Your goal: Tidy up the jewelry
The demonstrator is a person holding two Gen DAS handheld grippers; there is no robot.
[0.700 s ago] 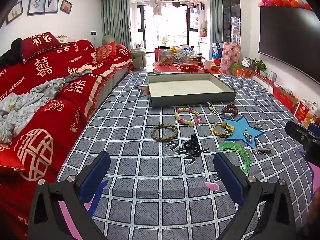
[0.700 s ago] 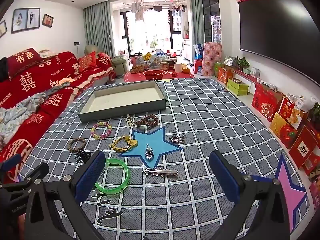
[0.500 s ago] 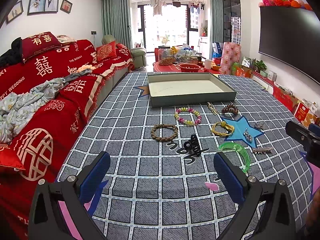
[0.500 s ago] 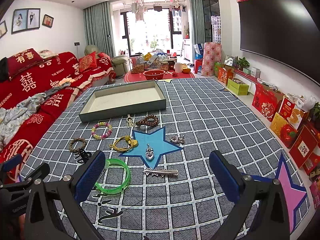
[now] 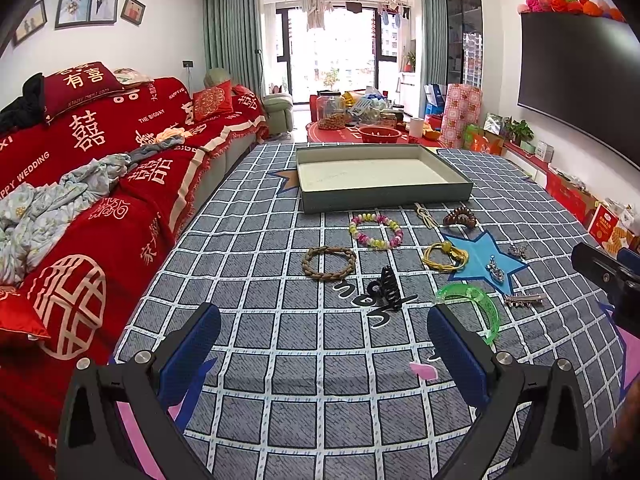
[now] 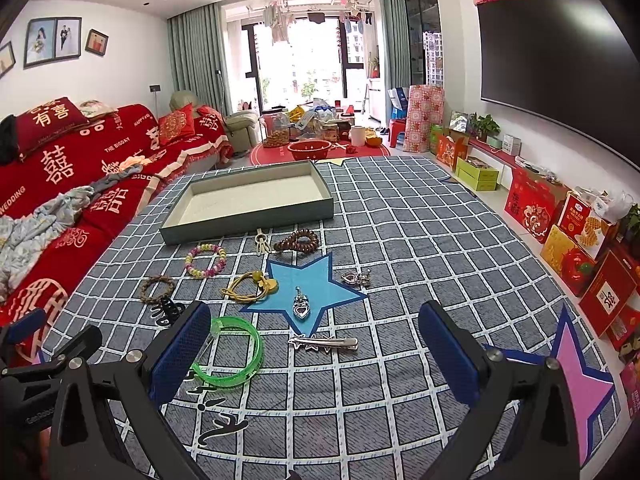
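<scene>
Living room, daylit. White walls and ceiling with recessed lights. Far end: tall dark-framed glass doors [image 5: 340, 56] flanked by grey-green curtains [image 5: 230, 64], laundry hanging above. Left wall: framed photographs [image 5: 86, 4] over a long sofa [image 5: 100, 152] under a red cover with white characters, red cushions and crumpled pale clothing on it; a pale armchair [image 5: 278, 110] beyond. Right wall: large dark television [image 6: 560, 72] topped by a row of coloured paper balls, a low red shelf beneath, red gift boxes [image 6: 576, 240] along the floor. Foreground: grey-blue checked cloth [image 6: 400, 216] with star patches. Cluttered round red mat [image 6: 320, 150] further back.
</scene>
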